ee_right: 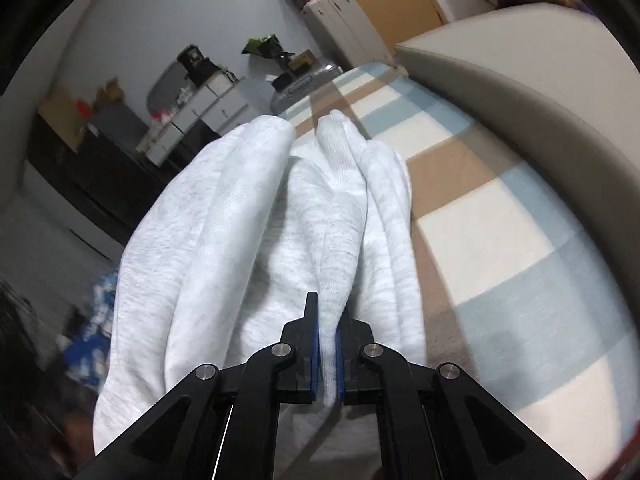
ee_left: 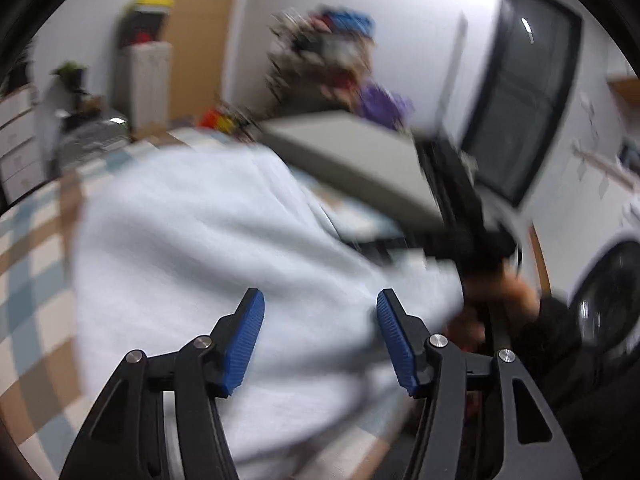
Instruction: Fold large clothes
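My right tongs pinch a fold of the pale grey garment heaped on the checkered blanket, while my left tongs hang spread above it, gripping nothing.

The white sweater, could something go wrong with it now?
Maybe. The right gripper pinches only one thin fold of the white sweater, so it could slip out. The left gripper is open and holds nothing, so the rest may sag and bunch up on the checkered blanket.
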{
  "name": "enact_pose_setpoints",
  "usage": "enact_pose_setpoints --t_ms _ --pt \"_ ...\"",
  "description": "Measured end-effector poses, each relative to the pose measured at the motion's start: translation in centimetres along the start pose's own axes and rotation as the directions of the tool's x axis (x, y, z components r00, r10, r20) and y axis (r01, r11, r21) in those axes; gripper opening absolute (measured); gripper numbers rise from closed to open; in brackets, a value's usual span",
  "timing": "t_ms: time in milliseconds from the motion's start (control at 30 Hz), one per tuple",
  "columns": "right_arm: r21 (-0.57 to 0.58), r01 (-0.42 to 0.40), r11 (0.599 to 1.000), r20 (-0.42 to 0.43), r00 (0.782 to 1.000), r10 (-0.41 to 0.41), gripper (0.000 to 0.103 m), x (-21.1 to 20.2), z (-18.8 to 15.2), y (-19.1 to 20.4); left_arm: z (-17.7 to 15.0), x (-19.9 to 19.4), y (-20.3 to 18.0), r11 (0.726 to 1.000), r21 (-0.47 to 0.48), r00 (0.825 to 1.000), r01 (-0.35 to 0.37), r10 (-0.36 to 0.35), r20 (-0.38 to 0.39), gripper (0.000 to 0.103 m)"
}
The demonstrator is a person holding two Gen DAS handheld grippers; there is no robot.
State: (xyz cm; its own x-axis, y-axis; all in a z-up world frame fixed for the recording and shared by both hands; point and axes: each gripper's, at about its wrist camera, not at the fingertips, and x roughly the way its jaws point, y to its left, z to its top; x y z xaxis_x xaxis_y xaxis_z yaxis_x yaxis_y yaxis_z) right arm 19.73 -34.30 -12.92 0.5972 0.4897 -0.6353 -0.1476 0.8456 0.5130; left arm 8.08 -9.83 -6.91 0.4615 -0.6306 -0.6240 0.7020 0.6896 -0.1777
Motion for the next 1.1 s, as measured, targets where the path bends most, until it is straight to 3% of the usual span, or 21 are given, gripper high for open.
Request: enact_pose_setpoints --t_ms 67,133,233,300,367,433,567,600,633,667,700,733,800,833,867,900,967,1033,1100 --pt "-0.035 0.019 0.999 0.024 1.0 -0.018 0.026 -1.0 0.1 0.4 -1.0 1.4 -1.6 0.997 0.077 0.999 -0.017 0.02 -0.044 0.053" --pt "-0.025 0.018 1.0 0.048 0.999 -0.017 0.037 -1.7 0.1 0.1 -1.7 2.1 -2.5 0.99 0.129 0.997 -0.051 0.058 -0.054 0.053" --pt "0.023 -0.003 1.0 0.074 0.997 0.001 0.037 -2.2 0.8 -0.5 -2.2 2.2 -2.4 0.993 0.115 0.998 -0.022 0.029 -0.061 0.053" --pt "0.029 -0.082 0.996 0.089 0.993 0.079 0.037 -2.2 2.0 0.1 -2.5 2.1 -2.1 0.994 0.113 0.998 -0.013 0.019 -0.055 0.053" --pt "0.057 -0.177 0.983 0.094 0.981 0.171 0.055 -1.7 3.6 0.5 -2.9 1.8 -2.2 0.994 0.113 0.999 -0.002 0.008 -0.052 0.054" --pt "0.076 -0.208 0.975 0.072 0.976 0.203 0.069 0.0 5.6 1.3 -3.2 1.7 -2.3 0.992 0.124 0.999 0.001 0.005 -0.052 0.055" --pt "0.08 -0.194 0.978 -0.042 0.979 0.198 0.065 4.4 7.5 2.9 -2.7 1.6 -3.1 0.991 0.133 0.998 -0.005 0.013 -0.058 0.055" --pt "0.077 -0.189 0.979 -0.061 0.979 0.194 0.057 5.5 7.8 3.4 -2.6 1.6 -3.2 0.991 0.132 0.998 -0.005 0.012 -0.057 0.055" --pt "0.071 -0.182 0.981 -0.075 0.979 0.187 0.027 6.0 8.0 3.7 -2.7 1.5 -3.2 0.992 0.13 0.998 -0.002 0.009 -0.057 0.055" --pt "0.059 -0.174 0.983 -0.08 0.981 0.179 0.012 6.2 8.3 4.4 -2.7 1.5 -3.3 0.992 0.129 0.998 0.001 0.007 -0.056 0.055" --pt "0.029 -0.192 0.981 -0.05 0.98 0.193 0.009 4.9 8.3 5.2 -2.8 1.4 -3.3 0.992 0.128 0.998 0.003 0.004 -0.056 0.055" --pt "-0.02 -0.242 0.97 -0.003 0.97 0.242 0.008 3.2 8.4 6.2 -2.9 1.2 -3.3 0.992 0.127 0.998 0.006 0.001 -0.056 0.055" --pt "-0.144 -0.404 0.904 0.061 0.908 0.415 0.007 -1.2 8.5 8.7 -3.1 0.7 -3.5 0.991 0.134 0.998 0.021 -0.014 -0.056 0.055" --pt "-0.193 -0.428 0.883 0.065 0.892 0.447 0.007 -2.4 8.6 9.6 -3.2 0.6 -3.7 0.99 0.138 0.998 0.027 -0.02 -0.055 0.055" --pt "-0.243 -0.401 0.884 0.092 0.897 0.432 0.007 -3.3 8.7 10.0 -3.2 0.3 -3.9 0.989 0.144 0.998 0.036 -0.029 -0.052 0.055" --pt "-0.223 -0.367 0.903 0.104 0.912 0.397 0.007 -3.0 9.0 9.4 -3.2 0.2 -4.0 0.988 0.15 0.998 0.044 -0.037 -0.049 0.055" --pt "-0.092 -0.314 0.945 0.08 0.944 0.321 0.007 -0.5 9.8 6.3 -3.2 0.2 -4.3 0.986 0.159 0.997 0.054 -0.046 -0.055 0.055" --pt "0.058 -0.195 0.979 -0.009 0.981 0.196 0.007 3.9 9.5 2.5 -3.6 0.9 -4.3 0.987 0.156 0.997 0.049 -0.038 -0.074 0.055" --pt "0.15 -0.183 0.971 -0.068 0.978 0.195 0.01 6.5 8.3 0.3 -3.8 1.3 -4.1 0.988 0.15 0.996 0.043 -0.031 -0.084 0.055"
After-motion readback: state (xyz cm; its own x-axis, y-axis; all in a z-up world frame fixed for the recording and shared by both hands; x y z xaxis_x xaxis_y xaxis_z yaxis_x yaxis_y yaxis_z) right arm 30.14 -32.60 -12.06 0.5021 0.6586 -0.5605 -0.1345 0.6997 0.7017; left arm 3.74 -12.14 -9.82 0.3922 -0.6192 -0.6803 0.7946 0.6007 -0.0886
